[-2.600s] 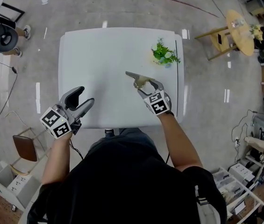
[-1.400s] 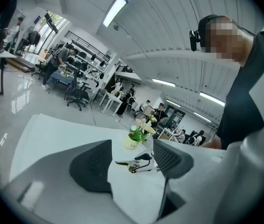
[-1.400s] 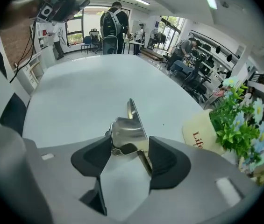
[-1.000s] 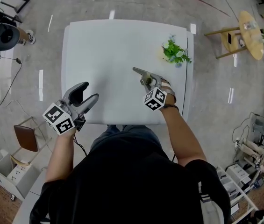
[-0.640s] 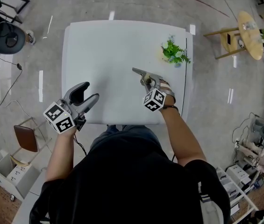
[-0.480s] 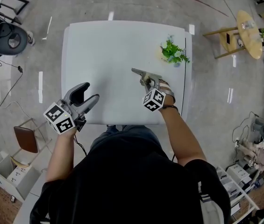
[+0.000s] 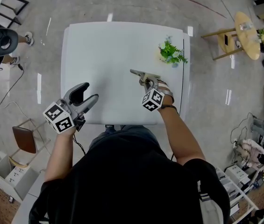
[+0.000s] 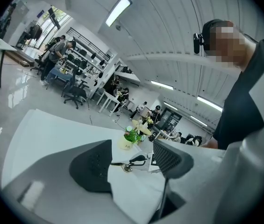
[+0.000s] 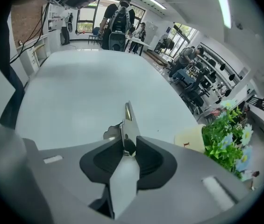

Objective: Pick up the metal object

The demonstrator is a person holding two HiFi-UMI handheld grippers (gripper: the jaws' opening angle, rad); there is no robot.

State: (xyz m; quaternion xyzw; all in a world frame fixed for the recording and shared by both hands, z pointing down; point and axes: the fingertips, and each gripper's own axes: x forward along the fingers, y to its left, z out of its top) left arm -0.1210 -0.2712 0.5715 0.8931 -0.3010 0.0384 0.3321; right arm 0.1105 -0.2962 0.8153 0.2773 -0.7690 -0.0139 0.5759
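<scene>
Jaws of the right gripper have just been closing and now pinch the metal object between them. Its pointed end sticks out past them over the white table; whether it touches the tabletop I cannot tell. A potted plant stands near, toward the table's far right corner. The left gripper hangs well apart at the near left edge, its jaws spread wide.

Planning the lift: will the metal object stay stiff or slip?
Probably stiff: the metal object looks like flat steel. It may pivot or slip, since the right gripper, jaws just closing, pinches only one thin end.
</scene>
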